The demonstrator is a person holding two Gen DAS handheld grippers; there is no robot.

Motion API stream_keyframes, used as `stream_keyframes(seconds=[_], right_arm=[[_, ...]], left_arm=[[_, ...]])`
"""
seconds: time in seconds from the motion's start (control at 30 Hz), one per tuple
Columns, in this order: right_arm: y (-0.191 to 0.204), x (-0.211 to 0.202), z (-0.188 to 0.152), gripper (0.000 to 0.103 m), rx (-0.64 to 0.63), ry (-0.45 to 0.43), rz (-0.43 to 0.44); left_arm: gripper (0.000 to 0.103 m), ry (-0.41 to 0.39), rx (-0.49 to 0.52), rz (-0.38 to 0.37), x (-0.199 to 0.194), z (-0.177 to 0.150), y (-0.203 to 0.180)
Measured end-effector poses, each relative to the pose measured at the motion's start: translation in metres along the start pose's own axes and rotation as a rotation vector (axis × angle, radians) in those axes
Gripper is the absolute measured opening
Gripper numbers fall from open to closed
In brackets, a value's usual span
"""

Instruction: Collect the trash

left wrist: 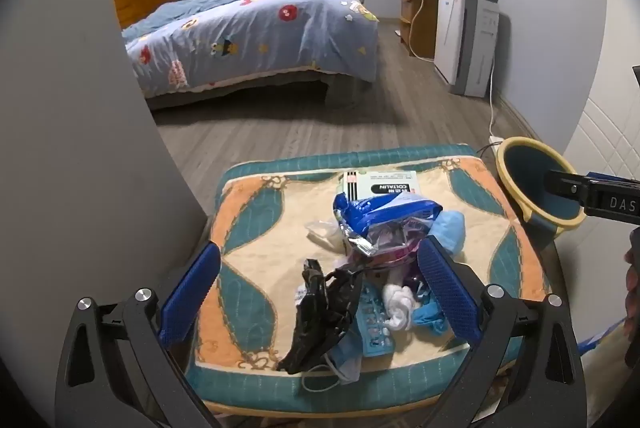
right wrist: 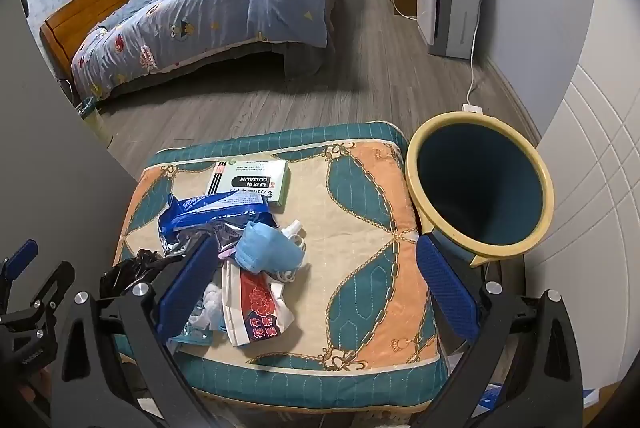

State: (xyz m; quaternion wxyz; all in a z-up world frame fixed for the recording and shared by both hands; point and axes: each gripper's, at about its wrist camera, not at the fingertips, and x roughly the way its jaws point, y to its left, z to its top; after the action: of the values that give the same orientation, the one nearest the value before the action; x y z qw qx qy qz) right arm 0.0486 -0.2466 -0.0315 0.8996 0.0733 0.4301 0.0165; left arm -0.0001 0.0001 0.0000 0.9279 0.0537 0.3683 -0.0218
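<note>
Trash [left wrist: 372, 268] heaped mid-cushion [right wrist: 360, 228] is light, crinkly, slippery; pinch the black bag [left wrist: 320, 308] at a bunched fold. Left tool [left wrist: 320, 292] and right tool [right wrist: 316, 292] both gape wide, empty.

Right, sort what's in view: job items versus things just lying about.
Job:
black plastic bag
blue foil wrapper
blue face mask
medicine box
trash bin

Lying about:
bed
cushion
white appliance
</note>
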Motion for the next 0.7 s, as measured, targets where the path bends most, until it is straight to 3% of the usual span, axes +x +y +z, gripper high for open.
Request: stream_keyframes(seconds=[0.7], right_arm=[[-0.0010, -0.0011, 0.0000, 0.097, -0.001, 0.000, 0.000]], left_arm=[[0.098, -0.001, -0.001, 0.004, -0.0007, -0.0002, 0.0012]])
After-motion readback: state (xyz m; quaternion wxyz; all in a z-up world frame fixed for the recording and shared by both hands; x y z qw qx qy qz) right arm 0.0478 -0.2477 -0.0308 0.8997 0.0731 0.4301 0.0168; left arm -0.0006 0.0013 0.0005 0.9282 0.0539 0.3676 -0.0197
